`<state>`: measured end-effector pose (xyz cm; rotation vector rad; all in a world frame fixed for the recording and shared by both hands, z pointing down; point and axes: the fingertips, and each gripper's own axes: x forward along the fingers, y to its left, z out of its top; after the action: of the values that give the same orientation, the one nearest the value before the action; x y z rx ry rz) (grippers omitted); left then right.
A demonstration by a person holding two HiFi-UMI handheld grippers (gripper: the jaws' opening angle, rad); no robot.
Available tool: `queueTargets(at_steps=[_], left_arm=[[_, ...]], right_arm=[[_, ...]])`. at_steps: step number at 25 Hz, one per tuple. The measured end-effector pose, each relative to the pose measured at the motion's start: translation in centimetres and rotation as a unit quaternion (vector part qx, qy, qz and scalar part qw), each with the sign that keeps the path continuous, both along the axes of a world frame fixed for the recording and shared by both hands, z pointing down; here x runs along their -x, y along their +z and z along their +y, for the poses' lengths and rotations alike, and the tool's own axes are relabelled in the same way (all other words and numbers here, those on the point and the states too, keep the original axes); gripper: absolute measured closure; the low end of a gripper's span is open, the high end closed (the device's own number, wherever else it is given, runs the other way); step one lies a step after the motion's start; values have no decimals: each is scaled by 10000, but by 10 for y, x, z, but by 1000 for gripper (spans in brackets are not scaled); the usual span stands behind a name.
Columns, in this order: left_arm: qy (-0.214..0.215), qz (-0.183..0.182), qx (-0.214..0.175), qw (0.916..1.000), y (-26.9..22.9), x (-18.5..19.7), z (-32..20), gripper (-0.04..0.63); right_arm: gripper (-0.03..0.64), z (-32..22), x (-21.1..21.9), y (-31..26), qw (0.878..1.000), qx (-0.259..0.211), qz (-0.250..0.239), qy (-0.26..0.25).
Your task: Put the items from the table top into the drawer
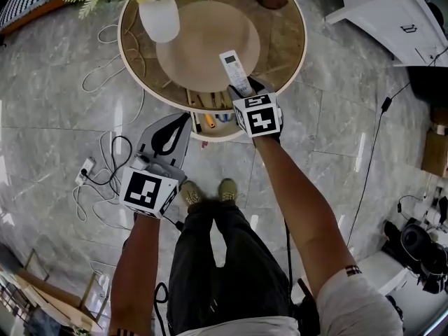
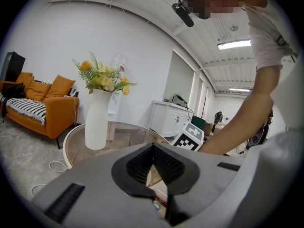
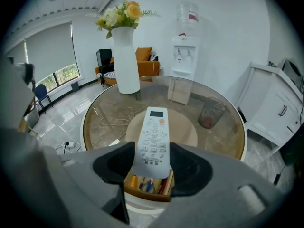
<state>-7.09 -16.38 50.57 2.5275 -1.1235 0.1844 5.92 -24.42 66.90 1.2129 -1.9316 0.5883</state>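
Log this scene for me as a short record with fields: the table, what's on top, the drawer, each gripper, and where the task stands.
table: round glass table
on top: white vase with flowers, dark tumbler, remote control at the near edge
drawer: drawer open under the near edge, pens inside
right gripper: right gripper closed on the remote control's near end
left gripper: left gripper jaws together, empty, below and left of the table
task status: remote control not yet in the drawer

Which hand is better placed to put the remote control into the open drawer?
Right. The right gripper has the remote control between its jaws, close by the open drawer; the left gripper is shut, lower and away from the table.
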Motion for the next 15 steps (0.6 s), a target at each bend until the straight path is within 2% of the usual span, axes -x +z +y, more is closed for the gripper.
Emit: queueTargets(at_steps=[6, 15], left_arm=[[-35, -13, 66, 10000, 7, 1, 13, 595], [-15, -40, 146, 9999, 17, -3, 35, 595]], right_arm=[[391, 13, -5, -9, 9993, -226, -294, 83], [393, 55, 0, -31, 9943, -393, -988, 108]])
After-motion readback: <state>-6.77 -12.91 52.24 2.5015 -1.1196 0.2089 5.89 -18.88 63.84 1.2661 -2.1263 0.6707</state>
